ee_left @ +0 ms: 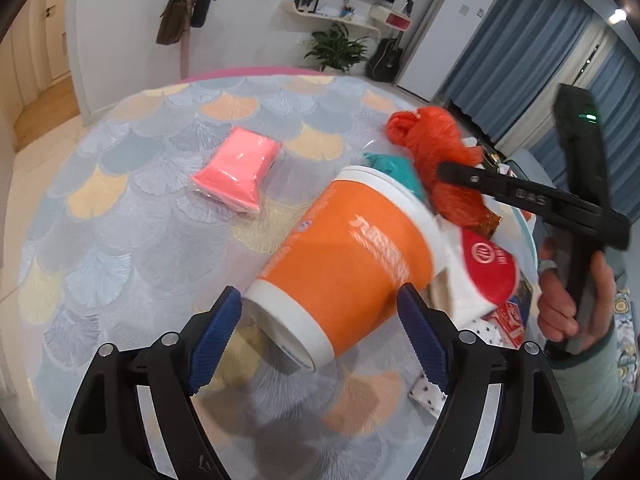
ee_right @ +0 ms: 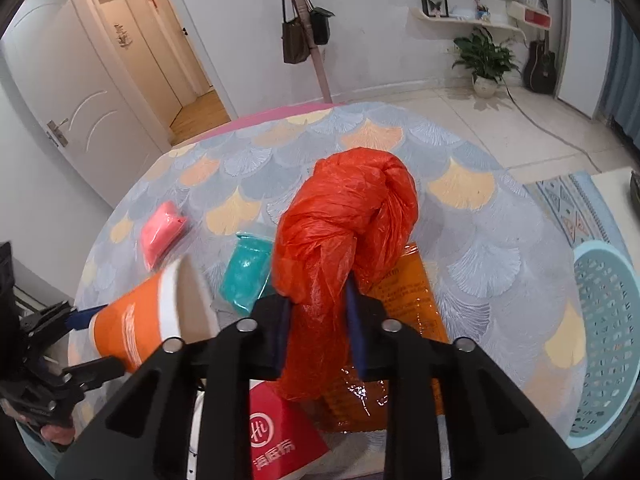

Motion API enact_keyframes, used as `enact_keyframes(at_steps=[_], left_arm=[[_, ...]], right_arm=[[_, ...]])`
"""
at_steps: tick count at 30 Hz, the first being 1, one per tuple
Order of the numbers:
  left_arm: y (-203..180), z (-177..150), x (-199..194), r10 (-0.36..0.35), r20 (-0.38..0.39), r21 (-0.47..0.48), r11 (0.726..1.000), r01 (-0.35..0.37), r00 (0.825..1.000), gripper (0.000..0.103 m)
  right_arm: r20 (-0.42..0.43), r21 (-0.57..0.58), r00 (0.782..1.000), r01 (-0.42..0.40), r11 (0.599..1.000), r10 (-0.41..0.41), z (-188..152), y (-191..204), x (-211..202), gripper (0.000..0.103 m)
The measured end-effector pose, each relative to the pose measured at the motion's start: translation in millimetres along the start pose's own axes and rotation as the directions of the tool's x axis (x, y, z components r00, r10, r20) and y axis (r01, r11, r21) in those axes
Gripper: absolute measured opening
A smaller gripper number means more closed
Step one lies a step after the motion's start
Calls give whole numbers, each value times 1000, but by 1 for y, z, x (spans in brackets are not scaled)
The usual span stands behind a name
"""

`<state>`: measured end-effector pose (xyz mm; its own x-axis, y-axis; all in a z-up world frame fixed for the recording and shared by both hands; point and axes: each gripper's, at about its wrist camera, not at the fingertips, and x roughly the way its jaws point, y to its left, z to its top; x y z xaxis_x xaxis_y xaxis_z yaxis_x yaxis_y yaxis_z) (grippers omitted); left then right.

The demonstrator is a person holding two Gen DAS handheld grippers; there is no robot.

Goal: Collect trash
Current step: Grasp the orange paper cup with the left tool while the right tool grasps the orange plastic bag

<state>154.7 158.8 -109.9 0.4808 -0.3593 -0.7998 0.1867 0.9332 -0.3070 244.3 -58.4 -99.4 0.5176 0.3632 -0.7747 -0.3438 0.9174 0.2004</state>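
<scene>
My left gripper (ee_left: pixel 320 316) is shut on an orange and white paper cup (ee_left: pixel 344 256) near its base, holding it tilted above the table; the cup also shows in the right wrist view (ee_right: pixel 136 320). My right gripper (ee_right: pixel 318 320) is shut on a knotted orange plastic bag (ee_right: pixel 344 232), lifted above the table; the bag shows in the left wrist view (ee_left: pixel 440 148). A pink packet (ee_left: pixel 236 172), a teal packet (ee_right: pixel 248 276), a red and white paper item (ee_right: pixel 280 432) and an orange wrapper (ee_right: pixel 408 312) lie on the table.
The round table has a fan-patterned cloth (ee_right: pixel 480 240). A light blue perforated basket (ee_right: pixel 608 340) stands off the table's right edge. Small patterned scraps (ee_left: pixel 428 396) lie near the left gripper. A coat stand with bags (ee_right: pixel 304 28) is behind the table.
</scene>
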Motion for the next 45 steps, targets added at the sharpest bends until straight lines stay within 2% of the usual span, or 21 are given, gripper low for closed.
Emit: enact_keyframes(at_steps=[3,5,10,12,14,17,25,29,35,45], left_arm=[[2,5,12,-37,-21,-12,999,37,999,81],[1,6,18,-35,-28,0,999,35,999,84],[-4,8,21,-26,-20,-6,1000,25,999,84],[-6,6,20,-23,-1,-18,1000,23,1000,79],[-8,3,18,-51,23,-38,998,52,998,68],[-11,0,12,-65,64,-62,996,69,996,59],[-25,0,-23,-66,183,-90,993,83,981,55],[-48,9,-44,-85,245,-54,993,101,966,55],[-89,22,-56,-128,287,11,991,130,949,55],[-155,48,-29,-191,258,104,980,169,947,55]], right_arm=[[27,-20,1000,-12,1000,13,-1,3,-8,17],[41,-25,999,-22,999,23,-1,3,-13,17],[61,-20,997,-44,999,45,-2,2,-22,17],[67,-22,997,-46,999,48,-3,3,-24,17],[75,-25,996,-53,998,55,-4,2,-29,17],[94,-30,994,-57,998,59,-6,3,-37,17],[194,-43,979,-60,997,67,-12,-4,-83,17],[257,-52,965,-34,998,46,-18,-8,-110,17],[342,-38,940,24,999,-10,-30,-27,-148,17],[388,90,918,51,995,-82,-56,-101,-185,17]])
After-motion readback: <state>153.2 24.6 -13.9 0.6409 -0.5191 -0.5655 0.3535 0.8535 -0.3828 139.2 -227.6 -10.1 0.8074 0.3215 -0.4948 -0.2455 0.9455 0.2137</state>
